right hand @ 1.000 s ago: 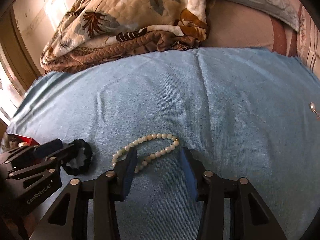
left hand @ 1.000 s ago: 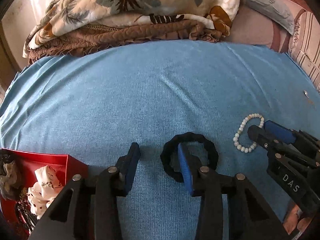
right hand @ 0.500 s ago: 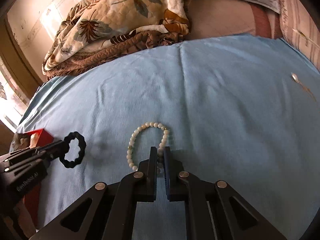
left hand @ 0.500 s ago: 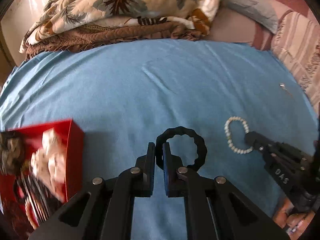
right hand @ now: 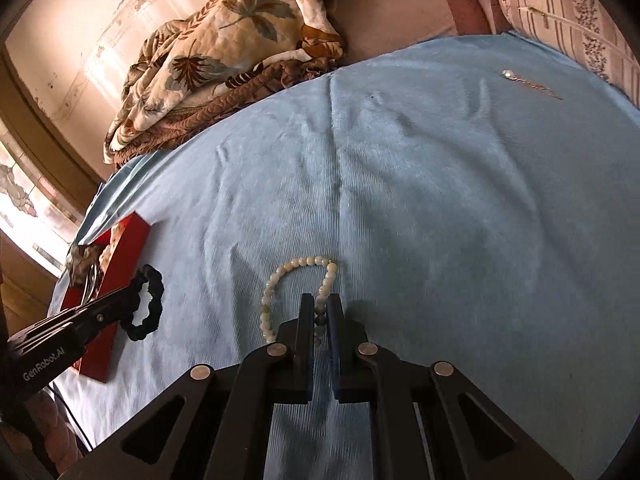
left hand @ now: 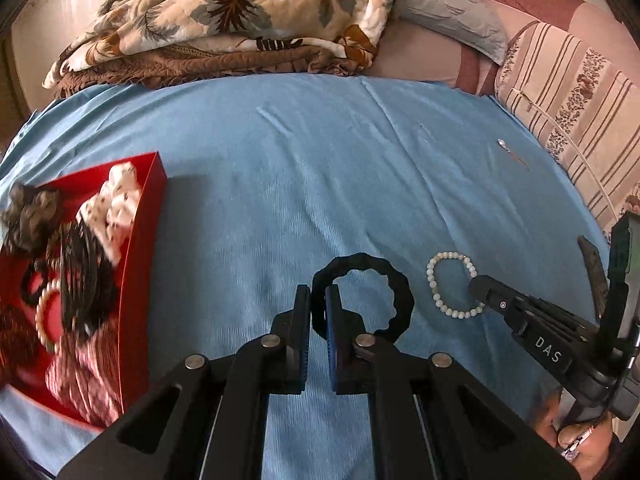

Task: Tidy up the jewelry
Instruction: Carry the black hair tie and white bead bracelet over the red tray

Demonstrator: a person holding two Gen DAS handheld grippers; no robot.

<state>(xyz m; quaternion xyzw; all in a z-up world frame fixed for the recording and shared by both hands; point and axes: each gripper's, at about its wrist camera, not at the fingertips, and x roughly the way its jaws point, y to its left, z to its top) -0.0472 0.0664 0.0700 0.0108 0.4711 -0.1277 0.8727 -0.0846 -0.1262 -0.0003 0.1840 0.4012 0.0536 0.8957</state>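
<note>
To the left of the left gripper (left hand: 318, 300) sits a red box (left hand: 146, 248) on the blue cloth (left hand: 300, 168). It is already crowded: a spotted white scrunchie (left hand: 114, 208) at its far end, a dark ruffled scrunchie (left hand: 30, 212) at its far left, black hair bands (left hand: 80, 268) and a pale bead loop (left hand: 44, 312) in the middle, and a pink striped piece (left hand: 80, 376) at the near end.

The left gripper has its jaws drawn nearly together on the rim of a black wavy ring (left hand: 394, 292), pinching the ring's left side; the rest of the ring stands out ahead and to the right of the fingertips. In the right wrist view that ring (right hand: 150, 304) shows against the box's (right hand: 128, 248) right wall.

Just right of the black ring, the right gripper (left hand: 478, 286) reaches in from the right edge. Its jaws are likewise almost closed, clamped on one strand of a pale bead bracelet (right hand: 276, 284); the loop curves ahead and to the left of the right gripper (right hand: 320, 308). From the left wrist the bracelet (left hand: 434, 280) hangs off the tip of that gripper.

Well ahead and to the right of both grippers, a small pendant on a thin chain (right hand: 528, 82) lies alone on the cloth (right hand: 440, 184). At the far edge of the cloth a leaf-patterned quilt (left hand: 224, 20) is heaped, with a striped pillow (left hand: 572, 96) to its right.
</note>
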